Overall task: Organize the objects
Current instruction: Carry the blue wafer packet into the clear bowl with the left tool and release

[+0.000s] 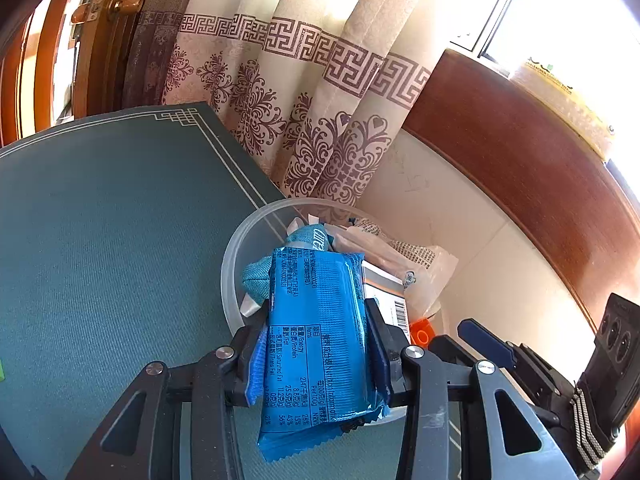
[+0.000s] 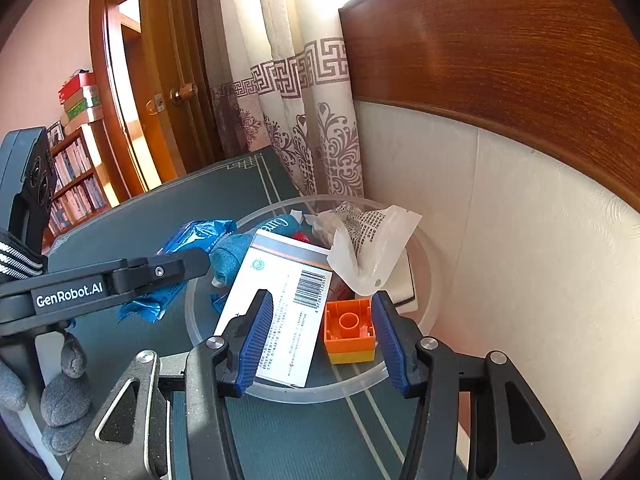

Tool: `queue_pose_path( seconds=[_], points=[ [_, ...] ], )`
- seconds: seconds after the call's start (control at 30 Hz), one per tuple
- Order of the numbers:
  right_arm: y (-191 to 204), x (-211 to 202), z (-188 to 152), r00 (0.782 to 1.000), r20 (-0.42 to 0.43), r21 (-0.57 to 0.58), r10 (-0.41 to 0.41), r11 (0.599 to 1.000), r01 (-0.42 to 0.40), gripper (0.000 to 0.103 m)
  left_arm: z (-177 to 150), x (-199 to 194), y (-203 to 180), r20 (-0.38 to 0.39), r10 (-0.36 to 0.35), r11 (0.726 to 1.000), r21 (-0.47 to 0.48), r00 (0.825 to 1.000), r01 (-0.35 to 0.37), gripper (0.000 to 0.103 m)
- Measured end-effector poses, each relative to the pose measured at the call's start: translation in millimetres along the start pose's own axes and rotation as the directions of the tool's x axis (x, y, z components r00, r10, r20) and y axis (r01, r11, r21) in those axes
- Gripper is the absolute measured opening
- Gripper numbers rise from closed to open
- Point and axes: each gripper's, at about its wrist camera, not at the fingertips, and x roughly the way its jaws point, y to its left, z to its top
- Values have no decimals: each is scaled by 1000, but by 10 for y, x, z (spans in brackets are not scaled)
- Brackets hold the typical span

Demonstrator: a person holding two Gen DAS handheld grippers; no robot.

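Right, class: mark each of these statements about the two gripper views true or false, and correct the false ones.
1. The left gripper is shut on a blue foil snack packet. True.
2. The round translucent plastic bowl is empty. False: it holds a white barcoded cardboard box, a teal cloth pouch and more.
3. The orange plastic building brick sits on a yellow brick. True.
4. The right gripper clamps the orange brick. False: its jaws stand apart and neither pad presses on the brick.
5. The bowl rests on a bare wooden tabletop. False: it rests on a dark green mat.
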Motion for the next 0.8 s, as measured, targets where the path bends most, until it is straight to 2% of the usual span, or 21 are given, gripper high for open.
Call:
queue_pose_path(
  seconds=[0.1,0.17,0.23,0.63,0.8],
  points=[
    [-6,21,-8,1000,-2,2,2,1000,-2,53,8,64,44,11,-9,1000,-25,1000,9,50],
    [-8,28,-11,1000,-2,2,1,1000,-1,53,-17,69,87,25,-12,999,-52,1000,13,71],
    [-5,26,-11,1000,1,1,-1,1000,1,53,-41,44,128,35,-16,997,-69,999,18,78],
    [86,-22,-4,1000,15,-12,12,1000,-12,53,-124,-264,482,29,121,986,-123,992,-116,79],
    [110,-27,-16,1000,13,-15,20,1000,-20,53,-207,-326,474,20,181,981,-71,983,-179,81]
  ],
)
